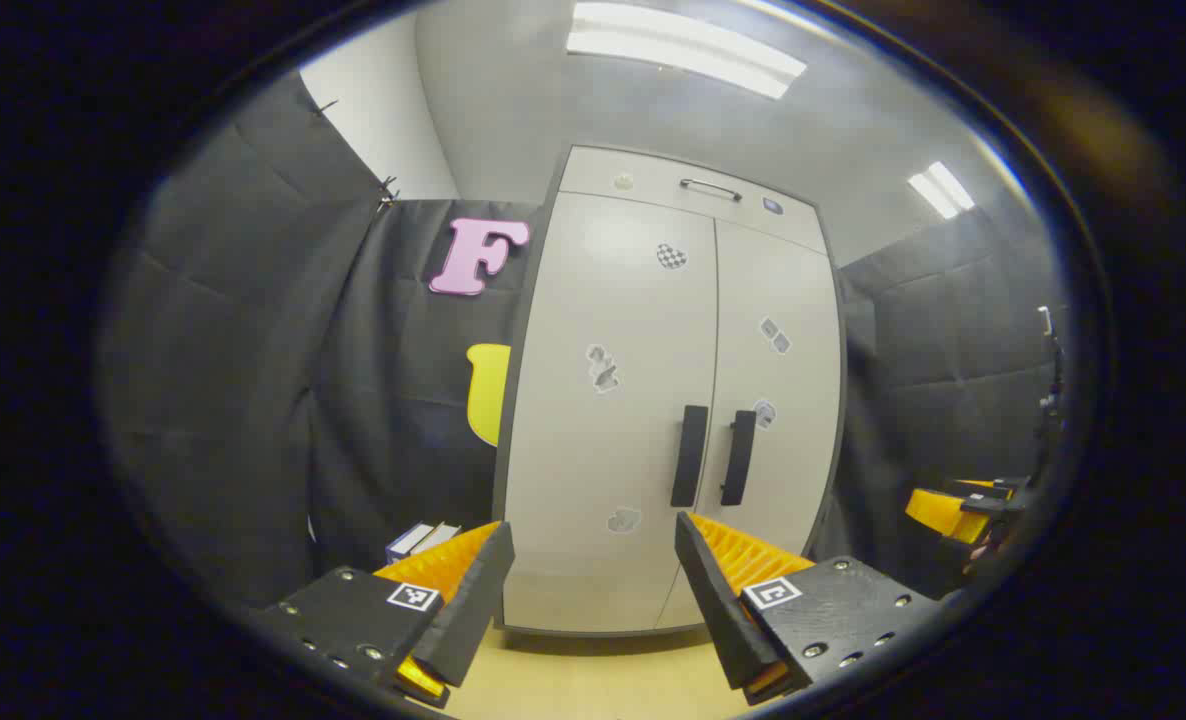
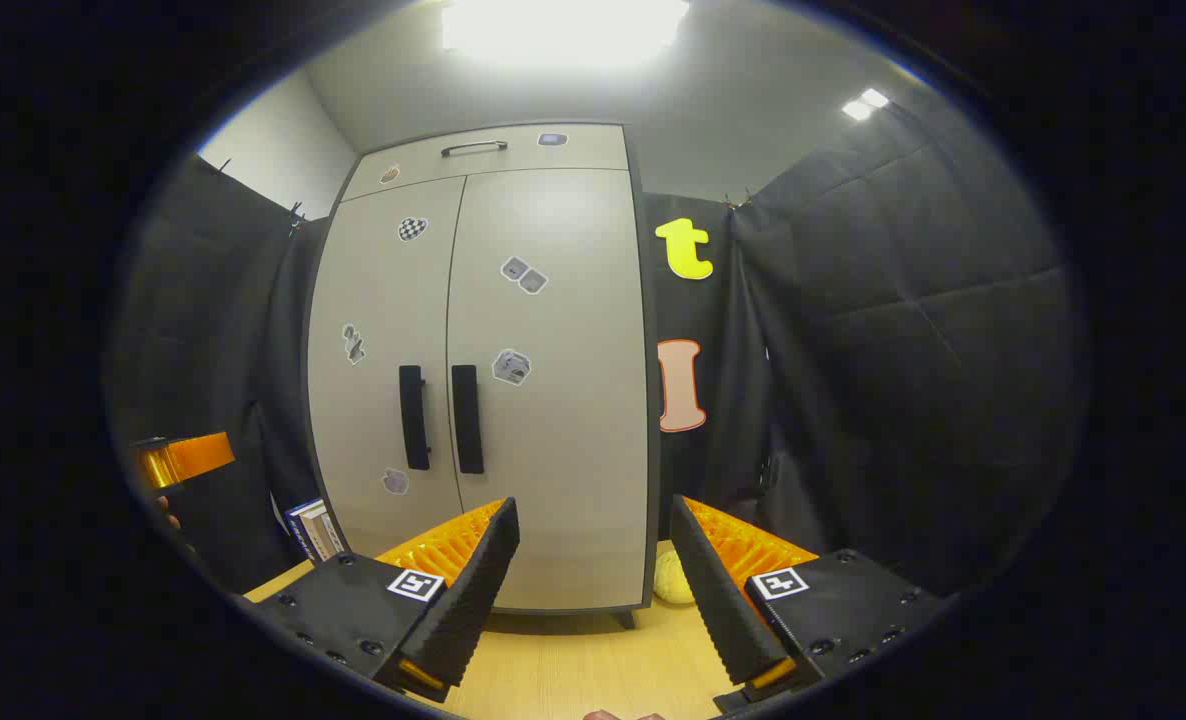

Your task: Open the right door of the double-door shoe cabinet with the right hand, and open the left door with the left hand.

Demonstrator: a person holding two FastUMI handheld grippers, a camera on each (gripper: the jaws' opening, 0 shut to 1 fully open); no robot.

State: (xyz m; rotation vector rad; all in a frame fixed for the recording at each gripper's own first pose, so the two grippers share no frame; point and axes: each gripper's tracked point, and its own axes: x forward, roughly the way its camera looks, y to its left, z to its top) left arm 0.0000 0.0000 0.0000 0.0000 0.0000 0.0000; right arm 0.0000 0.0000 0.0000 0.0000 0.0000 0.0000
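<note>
The left gripper (image 1: 593,590) and right gripper (image 2: 593,590) were both spread wide, grasping nothing. Ahead of them stood one shoe cabinet (image 2: 483,370) with two closed doors and two handles.

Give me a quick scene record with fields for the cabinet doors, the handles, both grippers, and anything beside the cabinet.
doors: left door and right door both closed
handles: left handle, right handle, upright, side by side, untouched
left gripper: open, short of the cabinet
right gripper: open, short of the cabinet
beside cabinet: books on its left
</note>
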